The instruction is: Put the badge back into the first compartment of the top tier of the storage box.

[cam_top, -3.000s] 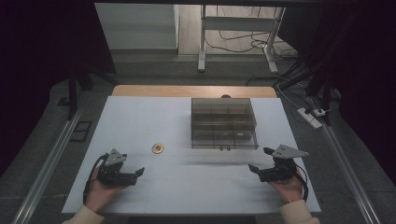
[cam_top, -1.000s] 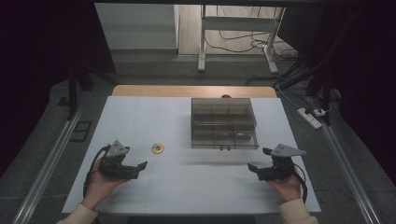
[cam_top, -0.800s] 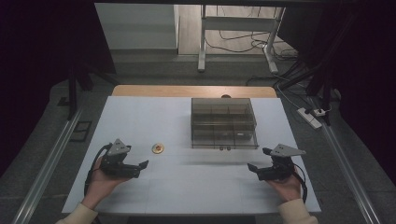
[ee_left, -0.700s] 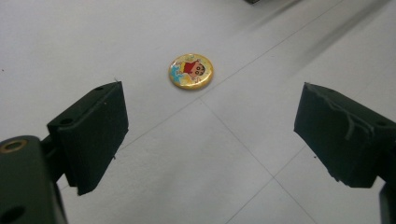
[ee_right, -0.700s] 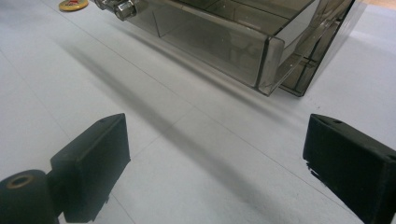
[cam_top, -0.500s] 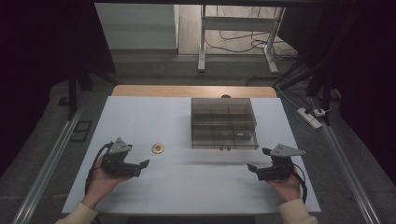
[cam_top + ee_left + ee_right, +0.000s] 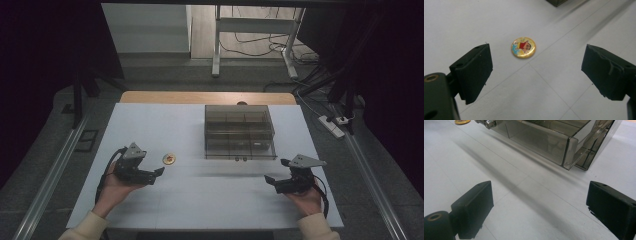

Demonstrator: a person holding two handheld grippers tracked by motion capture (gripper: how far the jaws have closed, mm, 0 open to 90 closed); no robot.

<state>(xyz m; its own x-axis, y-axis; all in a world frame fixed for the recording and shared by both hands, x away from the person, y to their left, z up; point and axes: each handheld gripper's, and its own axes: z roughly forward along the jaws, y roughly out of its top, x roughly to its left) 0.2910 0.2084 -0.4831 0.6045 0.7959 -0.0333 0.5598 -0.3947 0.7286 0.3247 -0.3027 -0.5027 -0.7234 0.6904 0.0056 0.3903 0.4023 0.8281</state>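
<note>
The round badge (image 7: 169,159) lay flat on the white table (image 7: 150,125), face up, just beside the left hand-held gripper (image 7: 159,172) at about its one o'clock in the high view, and well apart from the smoky clear drawer box (image 7: 240,131) at three o'clock of it. In the left gripper view the badge (image 7: 523,47) sat ahead of the jaws at roughly eleven o'clock, a little off the midline, not yet between them. That gripper stood wide, its jaws spread far beyond the badge's width, which I judged was to let them come down on either side of the rim without nudging it. Being a disc, the badge had no long axis; its only direction was the printed cartoon figure, whose head pointed toward about four o'clock in the left gripper view.

The right hand-held gripper (image 7: 270,180) also stood wide and held nothing, resting low near the table's near edge at about five o'clock from the box. Its own view looked along the table toward the drawer box (image 7: 554,140), with a small metal knob (image 7: 489,123) at eleven o'clock. It seemed placed there to reach for a drawer knob once the badge was lifted, though that was only a guess from its aim.
</note>
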